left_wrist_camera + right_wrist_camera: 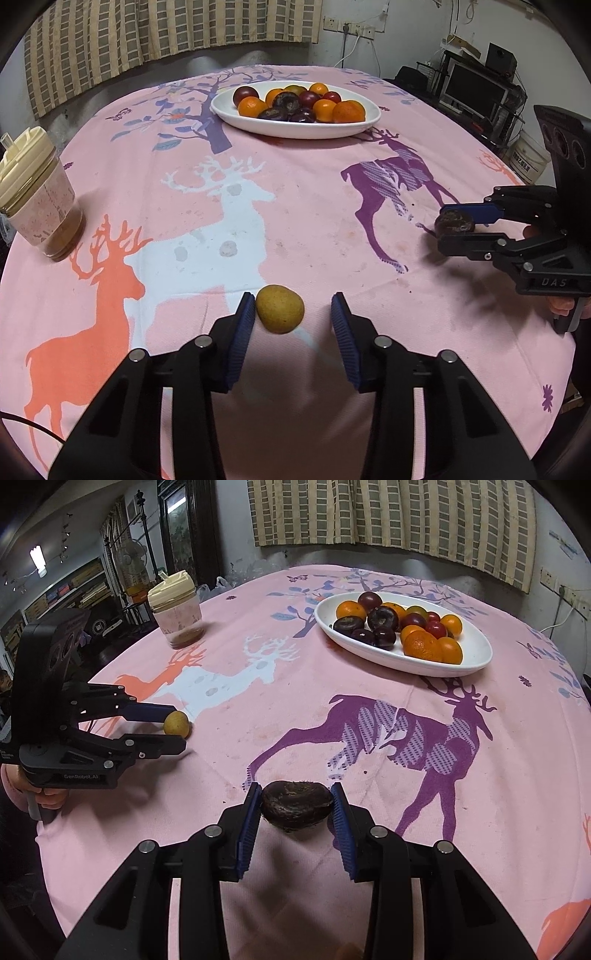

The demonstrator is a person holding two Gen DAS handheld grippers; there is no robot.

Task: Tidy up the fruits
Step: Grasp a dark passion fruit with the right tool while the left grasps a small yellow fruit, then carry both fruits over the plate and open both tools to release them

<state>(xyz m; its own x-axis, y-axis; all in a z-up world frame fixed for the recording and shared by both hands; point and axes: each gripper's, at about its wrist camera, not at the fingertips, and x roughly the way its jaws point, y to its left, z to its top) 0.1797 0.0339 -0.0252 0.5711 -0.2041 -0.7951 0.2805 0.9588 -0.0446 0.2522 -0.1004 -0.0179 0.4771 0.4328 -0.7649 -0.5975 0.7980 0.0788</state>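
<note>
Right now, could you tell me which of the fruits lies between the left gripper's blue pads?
The small yellow-green round fruit, alone on the pink cloth; the dark wrinkled one sits in the right gripper.

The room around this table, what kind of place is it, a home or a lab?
Most likely a lived-in home: a checked curtain, a standing fan beside cluttered shelves, and a deer-print tablecloth under a white dish of fruit.
</note>
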